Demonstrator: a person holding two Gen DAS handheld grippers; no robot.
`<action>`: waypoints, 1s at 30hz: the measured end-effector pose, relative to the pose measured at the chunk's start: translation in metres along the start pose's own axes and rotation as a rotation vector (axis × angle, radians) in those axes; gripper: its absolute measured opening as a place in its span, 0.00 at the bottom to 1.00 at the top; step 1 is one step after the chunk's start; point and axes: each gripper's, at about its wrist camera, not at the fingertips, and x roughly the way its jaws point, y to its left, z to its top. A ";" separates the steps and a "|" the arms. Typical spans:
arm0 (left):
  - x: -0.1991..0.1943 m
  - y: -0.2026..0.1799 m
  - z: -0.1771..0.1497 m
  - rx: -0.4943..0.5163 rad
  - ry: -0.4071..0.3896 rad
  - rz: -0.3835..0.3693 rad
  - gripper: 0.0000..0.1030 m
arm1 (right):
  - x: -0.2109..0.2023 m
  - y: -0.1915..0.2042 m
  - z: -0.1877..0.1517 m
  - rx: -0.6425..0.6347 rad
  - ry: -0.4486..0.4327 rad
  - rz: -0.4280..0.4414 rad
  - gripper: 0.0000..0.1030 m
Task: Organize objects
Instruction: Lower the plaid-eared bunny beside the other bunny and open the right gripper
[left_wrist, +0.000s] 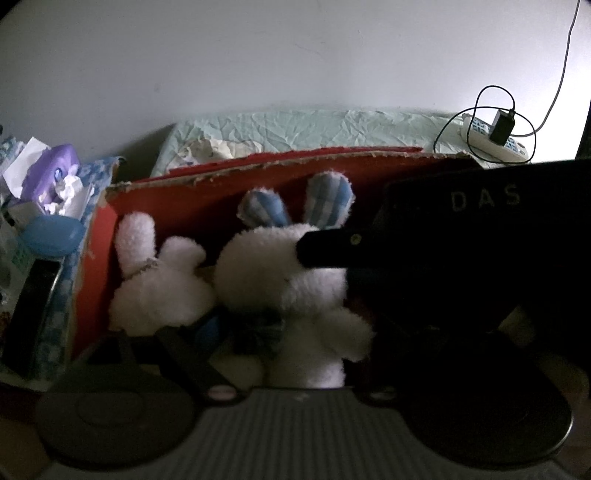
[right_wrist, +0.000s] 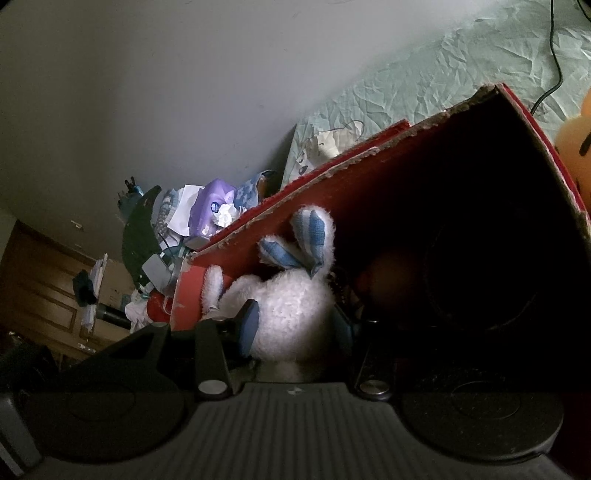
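Note:
A white plush bunny with blue checked ears lies in a red cardboard box beside a smaller white plush. My right gripper comes in from the right, and one black finger presses on the bunny's head. In the right wrist view the right gripper has its blue pads on both sides of the bunny, shut on it inside the box. My left gripper is low at the box's near side, with fingers spread wide around the bunny's lower body.
A purple tissue pack and a blue case clutter the left of the box. Behind it lies a crumpled green sheet with a power strip and charger. An orange plush sits outside the right wall. The box's right half is dark.

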 end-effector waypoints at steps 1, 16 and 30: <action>0.000 0.000 0.000 0.001 0.000 0.001 0.87 | 0.000 0.000 0.000 -0.003 0.000 -0.001 0.46; 0.003 -0.007 0.000 0.028 0.011 0.038 0.88 | -0.001 0.002 -0.001 -0.013 0.016 0.007 0.47; 0.004 -0.007 0.000 0.033 0.011 0.037 0.88 | -0.005 0.001 -0.003 0.000 0.011 0.015 0.47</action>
